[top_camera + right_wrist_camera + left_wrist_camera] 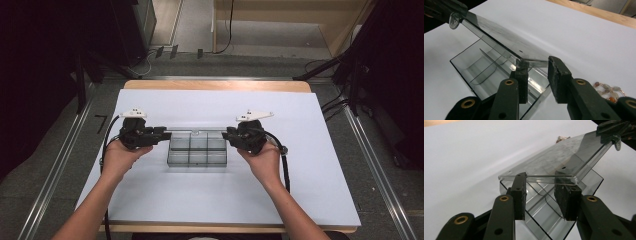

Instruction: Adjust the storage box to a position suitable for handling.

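A clear plastic box with several compartments sits mid-table on the white sheet. Its hinged lid is raised and tilted over the box. My left gripper is at the box's left end. In its own view the lid's end edge lies across the fingertips of the left gripper, and the pads do not pinch it. My right gripper is at the right end. In the right gripper view the lid has its corner on one pad of that gripper. Both stand open.
A beaded string lies on the sheet beside the right gripper; beads also show beyond the lid. The white sheet covers a wooden table. Dark stands and cables flank the table.
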`<state>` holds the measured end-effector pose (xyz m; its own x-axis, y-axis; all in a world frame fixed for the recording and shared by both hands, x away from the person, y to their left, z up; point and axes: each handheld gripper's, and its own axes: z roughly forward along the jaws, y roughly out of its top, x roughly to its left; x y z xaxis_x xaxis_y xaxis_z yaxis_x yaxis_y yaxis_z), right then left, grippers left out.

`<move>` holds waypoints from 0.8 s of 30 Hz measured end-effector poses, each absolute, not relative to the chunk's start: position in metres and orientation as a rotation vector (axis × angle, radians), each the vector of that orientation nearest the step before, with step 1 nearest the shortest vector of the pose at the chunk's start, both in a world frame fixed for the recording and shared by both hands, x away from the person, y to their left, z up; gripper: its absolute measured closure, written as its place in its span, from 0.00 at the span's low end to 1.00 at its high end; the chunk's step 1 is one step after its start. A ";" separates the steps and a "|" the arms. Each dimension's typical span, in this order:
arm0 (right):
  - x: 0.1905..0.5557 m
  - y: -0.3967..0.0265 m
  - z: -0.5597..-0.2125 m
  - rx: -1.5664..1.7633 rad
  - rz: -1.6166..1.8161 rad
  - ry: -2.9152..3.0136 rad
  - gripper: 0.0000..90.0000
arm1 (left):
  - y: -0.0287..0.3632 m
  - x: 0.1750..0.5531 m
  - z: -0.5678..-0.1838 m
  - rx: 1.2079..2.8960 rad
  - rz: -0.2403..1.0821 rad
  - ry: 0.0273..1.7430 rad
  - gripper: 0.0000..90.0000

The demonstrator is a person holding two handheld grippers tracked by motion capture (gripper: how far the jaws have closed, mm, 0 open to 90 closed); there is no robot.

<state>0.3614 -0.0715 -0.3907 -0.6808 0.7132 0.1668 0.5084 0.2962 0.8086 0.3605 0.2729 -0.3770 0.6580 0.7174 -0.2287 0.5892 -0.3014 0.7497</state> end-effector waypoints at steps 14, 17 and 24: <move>0.373 -0.068 -0.390 1.122 1.315 2.326 0.80 | 0.273 0.372 -0.376 1.996 0.191 1.018 0.72; 0.375 -0.068 -0.390 1.125 1.322 2.318 0.80 | 0.273 0.375 -0.375 2.001 0.186 1.023 0.73; 0.382 -0.067 -0.391 1.141 1.320 2.312 0.80 | 0.273 0.383 -0.375 1.998 0.189 1.032 0.74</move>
<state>0.3820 -0.0671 -0.3906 -0.6647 0.7298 0.1600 0.5087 0.2853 0.8123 0.3830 0.2726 -0.3750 0.6471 0.7261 -0.2325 0.5963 -0.2920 0.7478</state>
